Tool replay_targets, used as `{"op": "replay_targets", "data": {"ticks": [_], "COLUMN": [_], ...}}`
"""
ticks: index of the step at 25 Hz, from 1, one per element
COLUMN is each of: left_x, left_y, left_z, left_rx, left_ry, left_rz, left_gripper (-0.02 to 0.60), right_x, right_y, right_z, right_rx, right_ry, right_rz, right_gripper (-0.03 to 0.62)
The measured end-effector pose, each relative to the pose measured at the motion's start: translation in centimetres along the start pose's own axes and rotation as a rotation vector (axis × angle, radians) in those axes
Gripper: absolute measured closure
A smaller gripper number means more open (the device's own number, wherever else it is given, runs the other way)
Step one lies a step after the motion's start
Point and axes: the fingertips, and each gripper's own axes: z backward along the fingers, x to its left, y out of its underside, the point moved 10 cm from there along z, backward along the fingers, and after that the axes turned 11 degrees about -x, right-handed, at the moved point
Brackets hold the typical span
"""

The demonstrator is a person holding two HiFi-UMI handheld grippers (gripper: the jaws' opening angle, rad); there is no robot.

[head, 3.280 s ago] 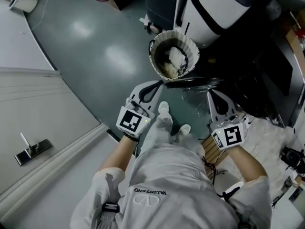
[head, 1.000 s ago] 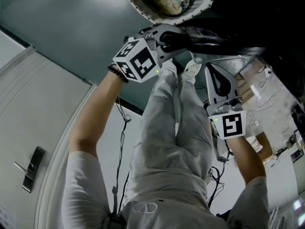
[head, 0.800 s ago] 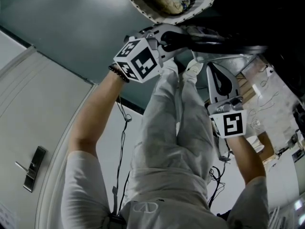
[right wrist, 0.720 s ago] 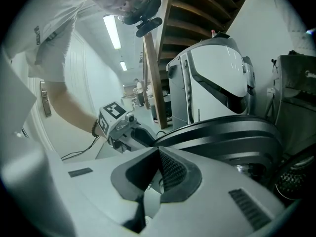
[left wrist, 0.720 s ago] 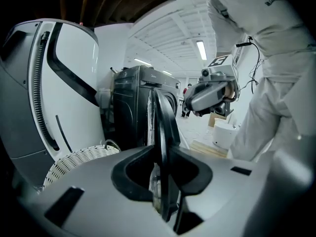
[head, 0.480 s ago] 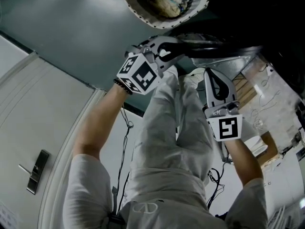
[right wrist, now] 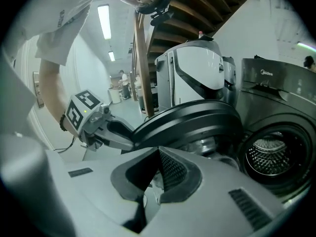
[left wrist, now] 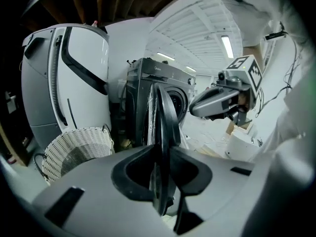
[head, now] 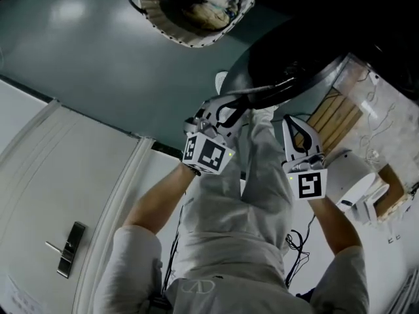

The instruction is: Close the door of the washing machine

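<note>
Beside open front-loader [right wrist: 276, 107], left gripper [left wrist: 160, 167] clamps rim of door [left wrist: 165, 112]; right gripper [right wrist: 159, 169] pinched shut, empty (hovering near door). Best: firm grip, steady swing toward drum opening [right wrist: 269, 157], press until latched.

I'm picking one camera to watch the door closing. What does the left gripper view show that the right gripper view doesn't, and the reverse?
Only the left gripper view: the white wicker basket on the floor, and the right gripper seen from outside.
Only the right gripper view: the steel drum inside the open porthole, and the left gripper clamped on the rim of the dark round door.
Both: that door, not yet closed, and the tall white appliance beside the washing machine.
</note>
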Motion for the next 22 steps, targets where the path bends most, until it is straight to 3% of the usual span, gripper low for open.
{"op": "replay_targets", "data": {"ticks": [4, 11, 17, 22], "left_x": [-3.7, -9.1, -13.1, -15.7], "left_y": [-0.3, -0.6, -1.4, -2.4], "left_z": [-1.0, -3.2, -5.5, -7.7], "left_rx": [0.044, 0.111, 0.164, 0.214], "left_ry": [-0.080, -0.153, -0.167, -0.161], "left_rz": [0.041, 0.114, 0.204, 0.295], "left_gripper": [0.500, 0.497, 0.488, 0.476], "right_x": [-0.9, -2.0, -2.7, -3.2], "right_y": [1.7, 4.4, 6.9, 9.3], "right_z": [2.8, 6.3, 10.0, 13.1], "right_rx": [0.015, 0.021, 0.120, 0.155], "right_ry": [0.037, 0.085, 0.040, 0.086], "right_rz": [-0.006, -0.005, 0.088, 0.055], "right_gripper": [0.583, 0.585, 0.583, 0.583]}}
